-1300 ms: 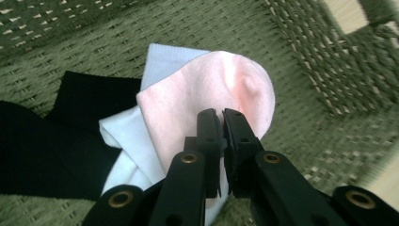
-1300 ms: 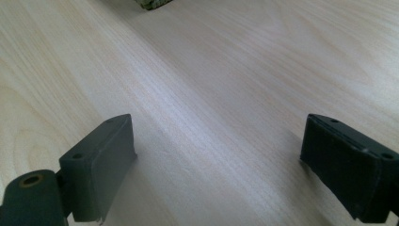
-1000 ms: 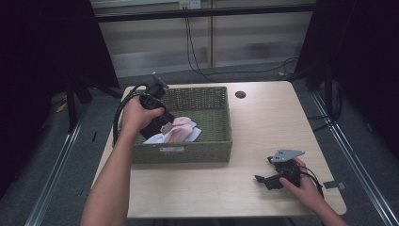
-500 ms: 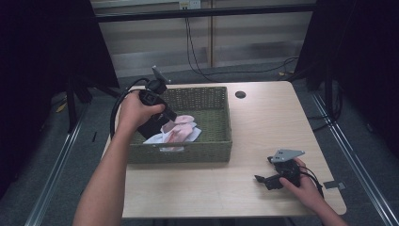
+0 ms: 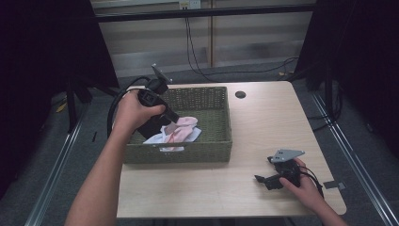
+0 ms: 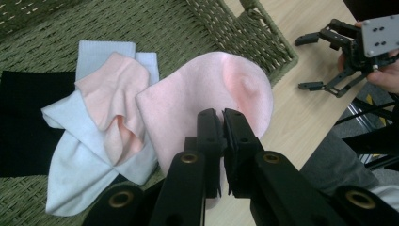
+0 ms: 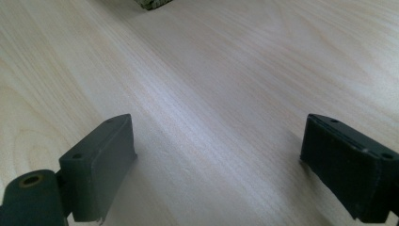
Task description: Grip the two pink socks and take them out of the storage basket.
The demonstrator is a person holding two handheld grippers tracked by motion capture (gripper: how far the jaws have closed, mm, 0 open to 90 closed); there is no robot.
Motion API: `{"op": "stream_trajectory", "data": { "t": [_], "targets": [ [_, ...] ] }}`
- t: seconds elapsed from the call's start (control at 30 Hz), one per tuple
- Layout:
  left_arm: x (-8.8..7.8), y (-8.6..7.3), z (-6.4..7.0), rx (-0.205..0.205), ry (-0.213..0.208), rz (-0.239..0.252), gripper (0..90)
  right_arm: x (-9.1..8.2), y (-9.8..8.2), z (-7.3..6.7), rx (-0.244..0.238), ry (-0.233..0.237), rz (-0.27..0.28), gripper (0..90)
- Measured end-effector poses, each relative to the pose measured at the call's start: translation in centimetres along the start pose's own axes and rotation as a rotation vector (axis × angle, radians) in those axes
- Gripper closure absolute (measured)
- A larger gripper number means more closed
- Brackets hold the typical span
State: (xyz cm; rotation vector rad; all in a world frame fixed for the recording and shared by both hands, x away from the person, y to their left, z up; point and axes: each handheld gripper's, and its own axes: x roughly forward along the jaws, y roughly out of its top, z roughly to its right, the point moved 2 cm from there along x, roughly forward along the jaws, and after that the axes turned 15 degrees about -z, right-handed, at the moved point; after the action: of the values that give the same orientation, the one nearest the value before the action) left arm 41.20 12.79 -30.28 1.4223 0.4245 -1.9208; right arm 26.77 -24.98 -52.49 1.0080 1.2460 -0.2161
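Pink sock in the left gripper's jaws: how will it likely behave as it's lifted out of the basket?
The pink sock is thin knit that bulges and folds, so it will probably hang limp. It looks light, so the left gripper, shut on its edge, should manage. It may drag the socks beneath over the basket rim.

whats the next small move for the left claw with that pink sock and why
Probably keep lifting the pink sock clear of the woven basket, then carry it toward the bare table. The left claw is shut on the sock's edge, and the sock hangs above the other socks in the basket.
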Motion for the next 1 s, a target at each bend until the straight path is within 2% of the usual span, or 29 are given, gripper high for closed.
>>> {"op": "stream_trajectory", "data": {
  "t": [0.3, 0.5, 0.7, 1.0],
  "targets": [
    [-0.3, -0.6, 1.4, 0.038, -0.010, -0.010, 85.8, 0.0, 0.0, 0.0, 0.000, 0.000, 0.000, 9.7],
    [-0.5, -1.0, 2.1, 0.063, -0.003, -0.020, 85.9, 0.0, 0.0, 0.0, 0.000, 0.000, 0.000, 9.7],
    [-0.5, -1.7, 3.0, 0.096, -0.003, -0.013, 85.9, 0.0, 0.0, 0.0, 0.000, 0.000, 0.000, 9.7],
    [-0.3, -2.7, 3.7, 0.115, -0.009, -0.009, 85.8, 0.0, 0.0, 0.0, 0.000, 0.000, 0.000, 9.7]
  ]
}}
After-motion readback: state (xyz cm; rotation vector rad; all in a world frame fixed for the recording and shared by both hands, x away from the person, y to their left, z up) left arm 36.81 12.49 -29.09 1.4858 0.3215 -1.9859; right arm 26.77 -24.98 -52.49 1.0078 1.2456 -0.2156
